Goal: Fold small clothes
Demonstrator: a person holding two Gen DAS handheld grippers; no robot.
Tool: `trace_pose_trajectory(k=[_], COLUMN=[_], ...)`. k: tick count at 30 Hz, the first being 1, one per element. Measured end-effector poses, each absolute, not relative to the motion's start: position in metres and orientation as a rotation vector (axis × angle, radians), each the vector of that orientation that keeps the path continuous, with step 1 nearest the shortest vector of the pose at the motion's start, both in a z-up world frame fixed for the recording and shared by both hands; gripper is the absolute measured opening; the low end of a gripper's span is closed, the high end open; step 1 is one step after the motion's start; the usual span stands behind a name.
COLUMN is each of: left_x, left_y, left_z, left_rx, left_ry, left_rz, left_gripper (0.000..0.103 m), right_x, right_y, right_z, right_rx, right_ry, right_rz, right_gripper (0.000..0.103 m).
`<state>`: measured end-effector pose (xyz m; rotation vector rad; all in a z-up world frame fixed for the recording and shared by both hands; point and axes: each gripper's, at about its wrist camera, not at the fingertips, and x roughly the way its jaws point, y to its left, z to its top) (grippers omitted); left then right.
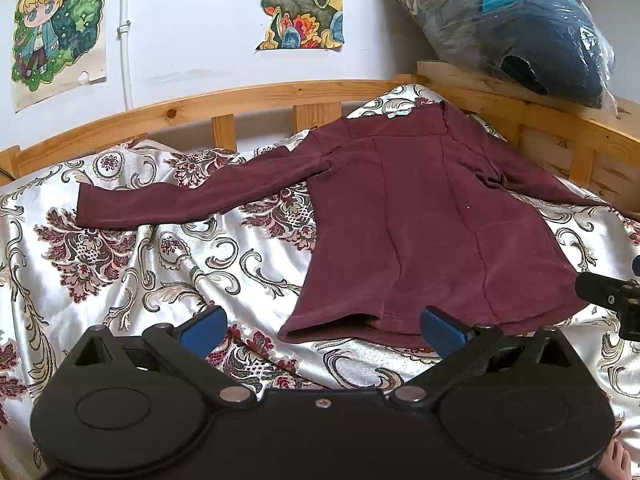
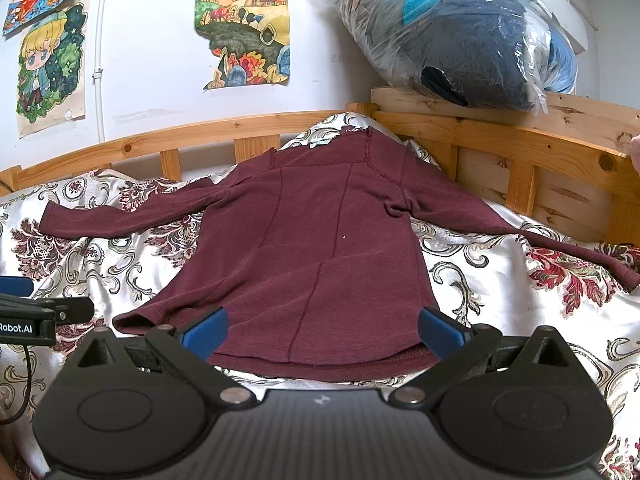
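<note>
Through the left wrist camera, I am holding my left tongs (image 1: 322, 330) with their blue pads (image 1: 202, 330) spread wide apart and gripping nothing. They are hovering just short of the hem of a maroon long-sleeved top (image 1: 432, 216), near its left corner. The top is lying flat and face down on a bed cover (image 1: 120, 248) of shiny white cloth with dark red and grey scrollwork, its collar pointing away from me toward the wooden bed rail (image 1: 248, 100). One sleeve is stretching out to the left across the cover; the other is running off toward the right edge. My right tongs (image 1: 612, 300) are showing as a black piece at the far right edge. Above the rail, drawings (image 1: 60, 28) are hanging on the white wall, and a clear plastic bag of dark clothes (image 1: 520, 28) is sitting on the headboard at the right.

Through the right wrist camera, I am holding my right tongs (image 2: 322, 330) just as wide, with nothing between the pads (image 2: 438, 330). They are straddling the middle of the hem of the top (image 2: 332, 248), which is lying centred ahead with both sleeves spread out to either side on the bed cover (image 2: 500, 280). My left tongs (image 2: 28, 312) are peeking in at the left edge, beside the hem's left corner. The bag of clothes (image 2: 460, 36) is resting on the bed rail (image 2: 500, 136) at upper right.
</note>
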<state>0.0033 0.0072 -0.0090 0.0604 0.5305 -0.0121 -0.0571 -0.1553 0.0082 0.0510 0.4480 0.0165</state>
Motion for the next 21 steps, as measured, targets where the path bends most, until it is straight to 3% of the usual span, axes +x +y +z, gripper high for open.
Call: trace_pose_trajectory(k=[21], left_x=[0.0044], left_y=[0.0062], left_z=[-0.0109], left_rx=[0.060], left_ry=[0.553], left_rz=[-0.011], left_gripper=[0.102], right_x=[-0.0552], right_y=[-0.1562], right_z=[0.0051], right_rx=[0.048], right_ry=[0.472], right_rz=[0.009], right_gripper=[0.103])
